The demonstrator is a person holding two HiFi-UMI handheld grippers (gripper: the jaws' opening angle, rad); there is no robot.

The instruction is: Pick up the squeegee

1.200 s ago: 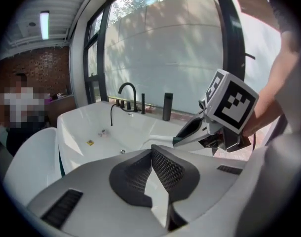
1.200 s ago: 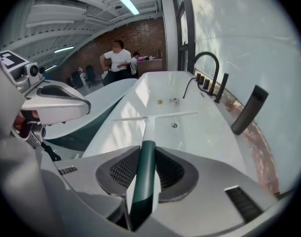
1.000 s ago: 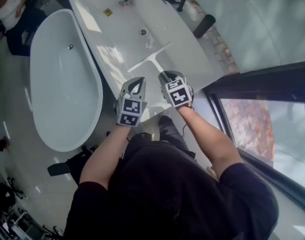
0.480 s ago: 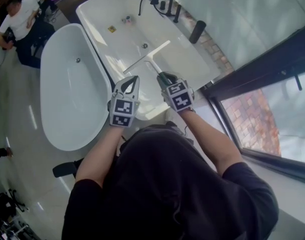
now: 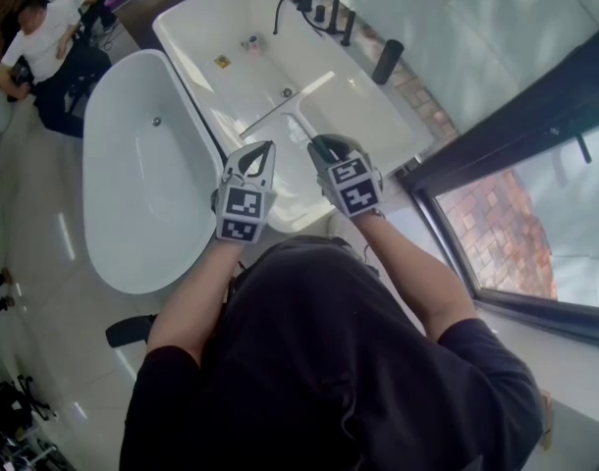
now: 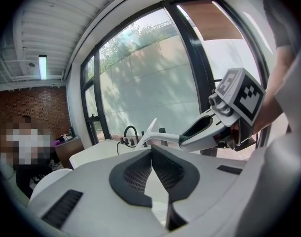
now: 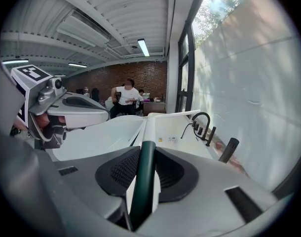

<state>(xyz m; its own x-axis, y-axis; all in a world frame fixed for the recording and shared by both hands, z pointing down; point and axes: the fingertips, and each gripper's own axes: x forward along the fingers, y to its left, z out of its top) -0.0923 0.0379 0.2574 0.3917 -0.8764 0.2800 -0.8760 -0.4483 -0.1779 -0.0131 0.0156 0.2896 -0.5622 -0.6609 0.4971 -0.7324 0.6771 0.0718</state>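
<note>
The squeegee (image 5: pixel 285 106) is white with a dark green handle. My right gripper (image 5: pixel 320 145) is shut on that handle and holds it over the near end of the rectangular bathtub (image 5: pixel 393 130). In the right gripper view the green handle (image 7: pixel 143 177) runs between the jaws of the right gripper (image 7: pixel 148 149), and the white blade (image 7: pixel 172 116) points ahead. My left gripper (image 5: pixel 263 148) hovers just left of it, its jaws shut with nothing between them. The left gripper view shows the left gripper (image 6: pixel 151 149) with pads touching, and the squeegee (image 6: pixel 151 131) held by the right gripper (image 6: pixel 182 141) beyond.
An oval freestanding tub (image 5: pixel 133 194) stands to the left. A black faucet (image 5: pixel 319 3) and a black cylinder (image 5: pixel 386 62) sit on the rectangular tub's far ledge. A dark-framed window (image 5: pixel 535 224) runs along the right. People (image 5: pixel 44 37) are at the top left.
The right gripper has kept its hold on the squeegee handle, and both grippers stay side by side. The head view has shifted, so the tubs sit a little lower in the picture.
</note>
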